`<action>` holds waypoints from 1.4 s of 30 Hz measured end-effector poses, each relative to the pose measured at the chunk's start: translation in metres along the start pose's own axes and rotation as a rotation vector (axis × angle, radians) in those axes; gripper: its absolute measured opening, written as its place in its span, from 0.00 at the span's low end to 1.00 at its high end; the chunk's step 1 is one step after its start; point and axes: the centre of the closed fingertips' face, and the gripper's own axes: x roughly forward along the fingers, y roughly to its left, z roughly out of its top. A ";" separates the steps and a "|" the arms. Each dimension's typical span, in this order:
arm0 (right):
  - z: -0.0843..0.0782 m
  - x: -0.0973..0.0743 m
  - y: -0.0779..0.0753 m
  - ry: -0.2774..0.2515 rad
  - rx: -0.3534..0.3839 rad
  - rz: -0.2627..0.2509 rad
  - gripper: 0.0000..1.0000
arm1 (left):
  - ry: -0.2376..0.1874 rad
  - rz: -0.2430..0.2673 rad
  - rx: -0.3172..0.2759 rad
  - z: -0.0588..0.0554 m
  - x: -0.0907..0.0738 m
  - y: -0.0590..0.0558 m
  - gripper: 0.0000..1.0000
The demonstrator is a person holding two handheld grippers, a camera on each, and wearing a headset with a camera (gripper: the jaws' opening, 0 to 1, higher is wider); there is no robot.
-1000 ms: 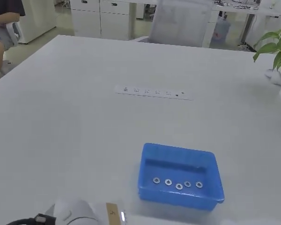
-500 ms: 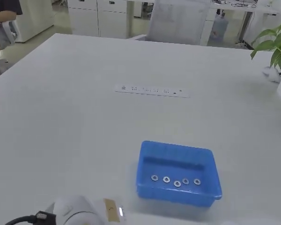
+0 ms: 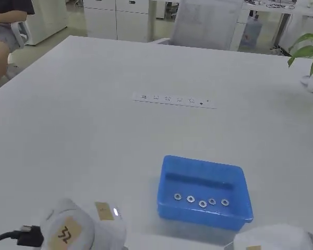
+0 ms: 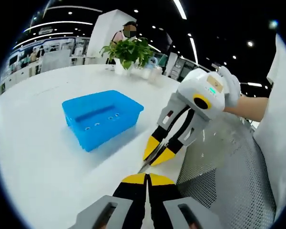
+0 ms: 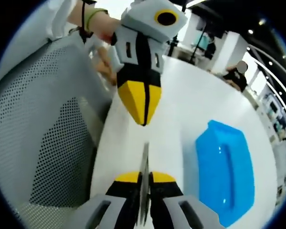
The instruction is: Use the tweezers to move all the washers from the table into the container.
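Five washers (image 3: 202, 203) lie in a row inside the blue container (image 3: 203, 167), which stands on the table (image 3: 94, 135) near the person. The table around it looks bare of washers, so I judge that the moving is finished. The right gripper (image 5: 144, 177) has its jaws closed on the tweezers (image 5: 145, 155). The left gripper (image 4: 145, 177) has its jaws pressed together on nothing, near the right one

White matte worktop (image 3: 68, 130) carries blue rectangular plastic container (image 3: 198, 217) near front edge; long white power strip (image 3: 173, 100) mid-surface, well apart.
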 end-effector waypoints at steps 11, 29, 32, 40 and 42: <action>0.007 -0.030 -0.002 -0.187 0.304 -0.109 0.09 | -0.259 0.001 -0.112 0.065 -0.015 -0.012 0.00; -0.040 -0.142 -0.044 -0.355 0.693 -0.554 0.43 | -0.355 0.320 0.025 0.069 -0.052 -0.006 0.58; -0.044 -0.164 -0.045 -0.377 0.707 -0.633 0.50 | -0.385 0.383 0.064 0.075 -0.065 -0.013 0.69; -0.064 -0.229 -0.046 -0.420 0.813 -0.890 0.81 | -0.466 0.463 0.056 0.086 -0.088 -0.021 0.87; -0.060 -0.240 -0.048 -0.444 0.815 -0.922 0.87 | -0.497 0.479 0.040 0.088 -0.094 -0.022 0.92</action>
